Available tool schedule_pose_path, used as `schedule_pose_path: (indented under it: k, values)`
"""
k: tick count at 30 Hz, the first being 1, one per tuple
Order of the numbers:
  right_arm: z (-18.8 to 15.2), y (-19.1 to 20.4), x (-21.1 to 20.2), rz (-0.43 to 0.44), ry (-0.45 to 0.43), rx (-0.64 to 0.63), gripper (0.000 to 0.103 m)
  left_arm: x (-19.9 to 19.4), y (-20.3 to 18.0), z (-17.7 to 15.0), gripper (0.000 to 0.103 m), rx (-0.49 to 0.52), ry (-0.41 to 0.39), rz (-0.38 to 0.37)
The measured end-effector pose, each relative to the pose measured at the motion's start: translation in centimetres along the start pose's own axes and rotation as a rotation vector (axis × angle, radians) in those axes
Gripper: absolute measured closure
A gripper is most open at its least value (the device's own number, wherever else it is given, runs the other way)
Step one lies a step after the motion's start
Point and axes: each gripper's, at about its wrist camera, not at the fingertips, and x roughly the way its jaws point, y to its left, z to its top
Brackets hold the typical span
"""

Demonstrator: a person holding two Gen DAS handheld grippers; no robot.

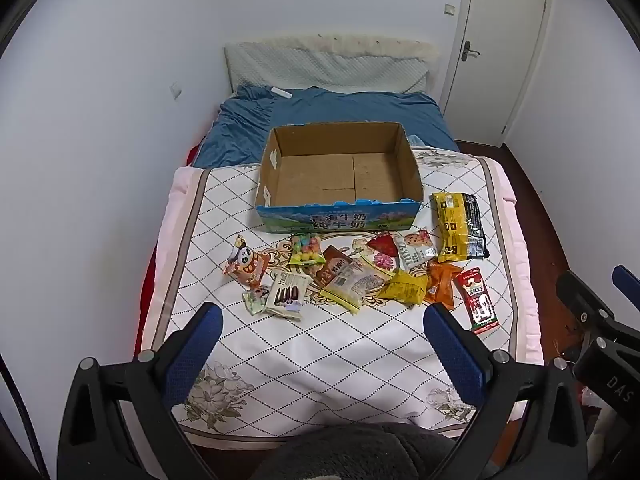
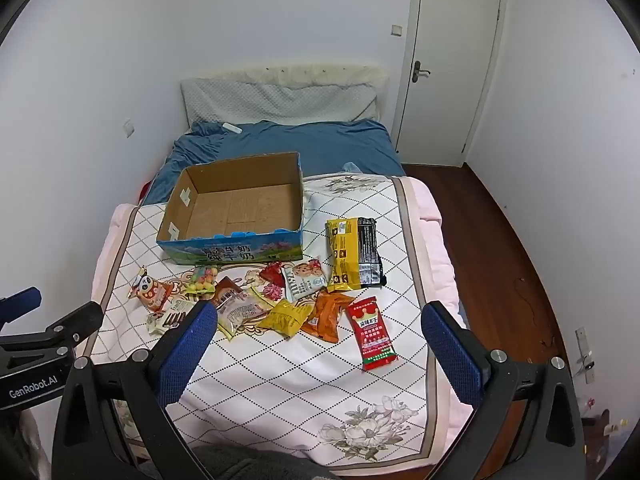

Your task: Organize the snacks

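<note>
bed (image 1: pixel 280 360) quilted white diamond cover, blue sheet behind, white walls, door (image 1: pixel 500 48) | cardboard box (image 1: pixel 340 200) open-topped, mid-bed | snack packets (image 1: pixel 360 276) scattered just in front of box, red packet (image 2: pixel 372 332) nearest right | left gripper (image 1: pixel 322 320) spread apart, holding nothing | right gripper (image 2: pixel 320 320) spread apart, holding nothing

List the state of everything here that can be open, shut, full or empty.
Cardboard box: open-topped, empty.
Door: shut.
Left gripper: open, holding nothing.
Right gripper: open, holding nothing.
Snack packets: sealed as far as visible, lying on the quilt outside the box.
</note>
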Motion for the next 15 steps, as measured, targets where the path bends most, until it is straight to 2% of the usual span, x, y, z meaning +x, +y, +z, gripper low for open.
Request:
schedule_pose_path:
  k: [15]
  values:
    - [-0.37, 0.27, -0.25, 0.009, 0.013, -0.004, 0.0, -0.13, -0.57, -0.02, 0.0, 0.002, 0.021, -0.008]
